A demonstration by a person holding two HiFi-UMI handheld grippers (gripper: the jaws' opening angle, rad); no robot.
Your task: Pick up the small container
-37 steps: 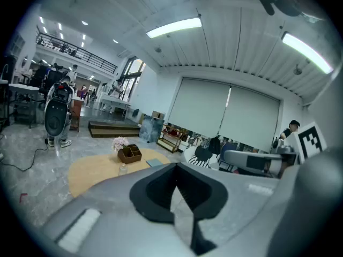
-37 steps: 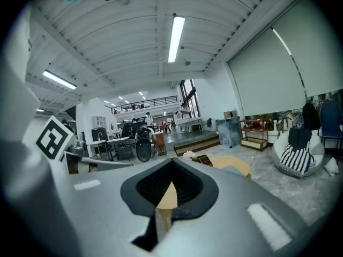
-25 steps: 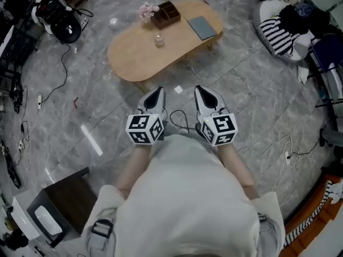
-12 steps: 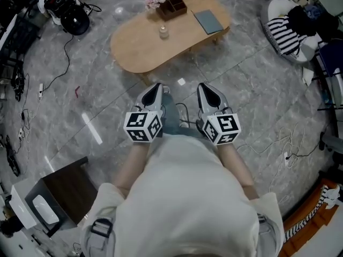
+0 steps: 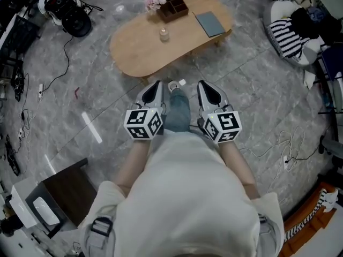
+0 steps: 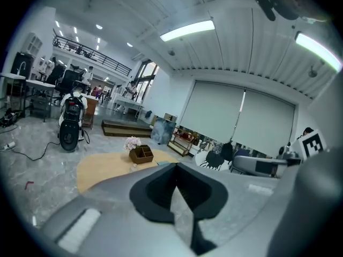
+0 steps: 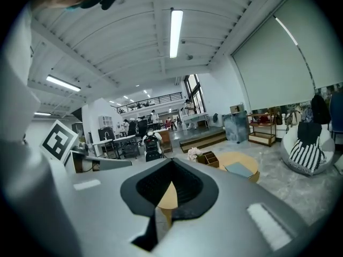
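Observation:
The small clear container (image 5: 163,34) stands on the oval wooden table (image 5: 139,52), in front of a brown organiser box (image 5: 176,7) and pink flowers (image 5: 154,2). A grey notebook (image 5: 209,23) lies to its right. My left gripper (image 5: 155,84) and right gripper (image 5: 202,84) are side by side over the floor, short of the table's near edge, both shut and empty. A jeans-clad leg (image 5: 176,108) shows between them. In the left gripper view the closed jaws (image 6: 176,167) point at the table (image 6: 102,167); the right gripper view shows closed jaws (image 7: 170,164) and the table (image 7: 244,162).
A black helmet-like device (image 5: 69,17) and cables lie on the grey marble floor at the top left. A striped beanbag (image 5: 289,36) sits at the right. A dark cabinet (image 5: 64,197) stands at the bottom left. More cables (image 5: 278,143) trail at the right.
The person has stepped toward the table: a leg has come forward between the grippers, and the table's near edge is closer to both shut grippers.

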